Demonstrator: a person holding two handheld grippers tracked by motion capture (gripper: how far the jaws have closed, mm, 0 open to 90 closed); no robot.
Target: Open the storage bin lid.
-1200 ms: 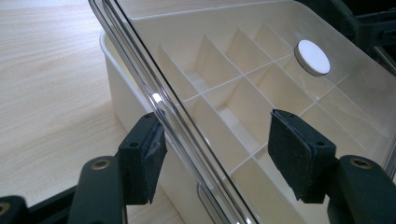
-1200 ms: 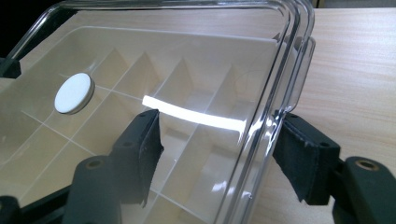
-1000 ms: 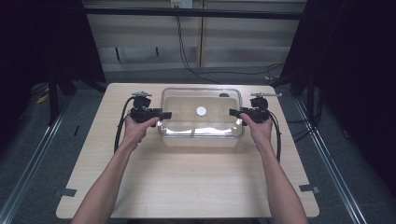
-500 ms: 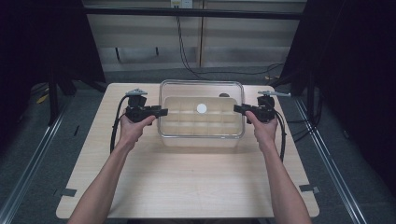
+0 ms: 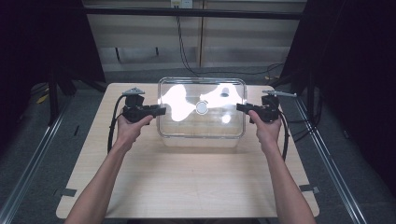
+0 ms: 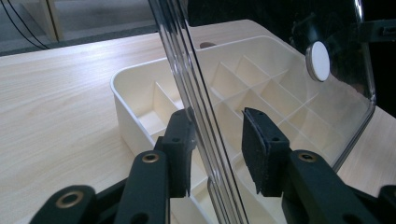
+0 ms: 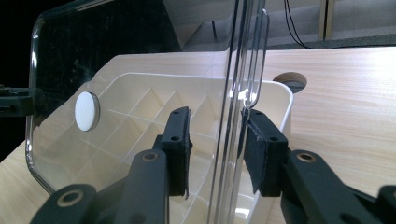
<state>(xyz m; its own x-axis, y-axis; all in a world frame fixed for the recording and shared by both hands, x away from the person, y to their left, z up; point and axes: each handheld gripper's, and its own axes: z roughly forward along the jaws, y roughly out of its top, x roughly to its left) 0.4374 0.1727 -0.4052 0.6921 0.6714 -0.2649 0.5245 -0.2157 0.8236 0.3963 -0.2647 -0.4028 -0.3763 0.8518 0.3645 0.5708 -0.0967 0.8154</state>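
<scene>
Both grippers have just been closing, each with an end edge of the clear lid (image 5: 201, 108) between its fingers. A second ago the lid lay flat on the cream divided tray (image 6: 140, 100); now it is lifted off and tilted up, catching bright glare in the high view. Judged from this, the work in hand is taking the lid off the tray, and the lift is under way with the lid carried between the two hands.

In the left gripper view, the left gripper (image 6: 217, 149) has the lid's ribbed rim standing between its fingers; one pad (image 6: 180, 154) lies against the plastic, while the other pad (image 6: 259, 149) looks slightly apart from it, so a full pinch cannot be confirmed there. In the right gripper view, the right gripper (image 7: 215, 147) has its fingers close on either side of the rim, the right-hand pad (image 7: 259, 151) touching it and the other just beside it. Since the lid hangs clear of the tray, both pairs of fingers are taken to be gripping it.

The lid carries a small white round knob (image 6: 319, 61) at its middle, beyond the fingers. The tray sits on the tabletop (image 5: 187, 186) below and beyond the fingers; its grid of compartments appears empty.
</scene>
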